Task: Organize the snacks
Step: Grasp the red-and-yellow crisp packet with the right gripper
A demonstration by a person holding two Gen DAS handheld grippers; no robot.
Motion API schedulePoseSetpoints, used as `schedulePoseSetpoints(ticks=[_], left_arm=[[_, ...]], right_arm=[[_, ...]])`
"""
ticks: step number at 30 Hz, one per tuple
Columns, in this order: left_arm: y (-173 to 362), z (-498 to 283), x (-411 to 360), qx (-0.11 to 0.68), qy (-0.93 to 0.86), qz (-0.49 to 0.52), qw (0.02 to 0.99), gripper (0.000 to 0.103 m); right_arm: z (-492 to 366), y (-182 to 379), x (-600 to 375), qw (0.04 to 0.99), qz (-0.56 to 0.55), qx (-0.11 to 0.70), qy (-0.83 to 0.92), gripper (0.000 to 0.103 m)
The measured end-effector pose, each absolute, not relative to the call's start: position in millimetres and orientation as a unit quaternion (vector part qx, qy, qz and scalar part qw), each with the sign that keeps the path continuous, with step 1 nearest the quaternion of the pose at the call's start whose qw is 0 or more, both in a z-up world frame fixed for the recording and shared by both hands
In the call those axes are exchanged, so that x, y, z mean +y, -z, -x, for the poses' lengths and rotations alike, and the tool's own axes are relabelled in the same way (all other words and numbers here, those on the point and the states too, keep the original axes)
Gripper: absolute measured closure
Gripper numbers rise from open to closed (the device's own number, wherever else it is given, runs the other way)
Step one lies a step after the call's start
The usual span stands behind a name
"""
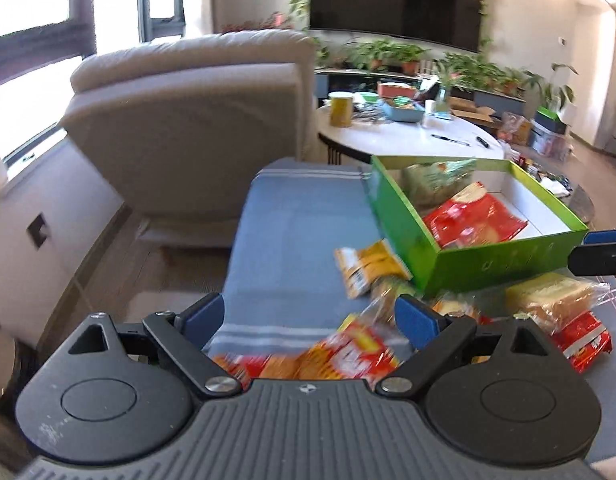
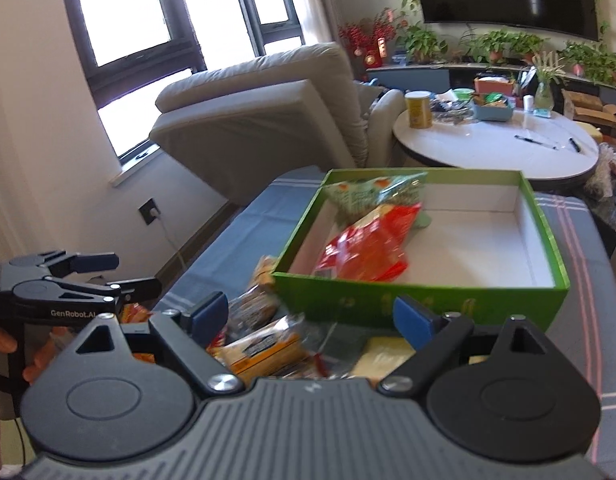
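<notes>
Both the left tongs (image 1: 310, 316) and right tongs (image 2: 310, 316) are held wide open and empty. Two snack bags (image 2: 372, 240) are seen inside the green box (image 2: 420, 300); other packets (image 1: 366, 268) are scattered on the blue-clothed surface (image 1: 291, 232) beside it.

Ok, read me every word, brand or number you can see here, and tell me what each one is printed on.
"GenRobot.AI": on the side of the left hand-held gripper, seen from the right wrist camera; the last letters are partly cut off.
Snack packets: printing too blurred to read.
Green box front: pale marks, too faint to read.
</notes>
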State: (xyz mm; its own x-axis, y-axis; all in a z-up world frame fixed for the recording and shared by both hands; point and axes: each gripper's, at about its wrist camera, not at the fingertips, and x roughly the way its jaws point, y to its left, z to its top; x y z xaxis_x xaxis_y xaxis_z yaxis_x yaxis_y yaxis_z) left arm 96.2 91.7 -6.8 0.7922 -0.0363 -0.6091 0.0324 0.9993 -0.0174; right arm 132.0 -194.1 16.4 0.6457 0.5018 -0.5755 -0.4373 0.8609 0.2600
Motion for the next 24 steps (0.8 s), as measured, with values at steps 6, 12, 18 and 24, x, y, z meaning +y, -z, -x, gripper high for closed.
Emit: schedulePoseSetpoints(ticks=[6, 12, 18, 24], left_arm=[[23, -84, 102, 0.34, 0.013, 0.003, 0.94, 0.012], [38, -86, 109, 0.353, 0.017, 0.016, 0.935, 0.011], [47, -87, 108, 0.358, 0.038, 0.02, 0.933, 0.015], [57, -88, 110, 0.36, 0.034, 0.006, 0.932, 0.023]], right_arm=[[-126, -14, -158, 0.89, -0.038, 0.341, -0.299, 0.0], [-130, -5, -121, 0.873, -0.019, 0.364, -0.324, 0.0], [-142, 2, -95, 0.859, -0.011, 0.386, -0.336, 0.0], [-160, 14, -82, 0.842, -0.026, 0.413, -0.345, 0.0]])
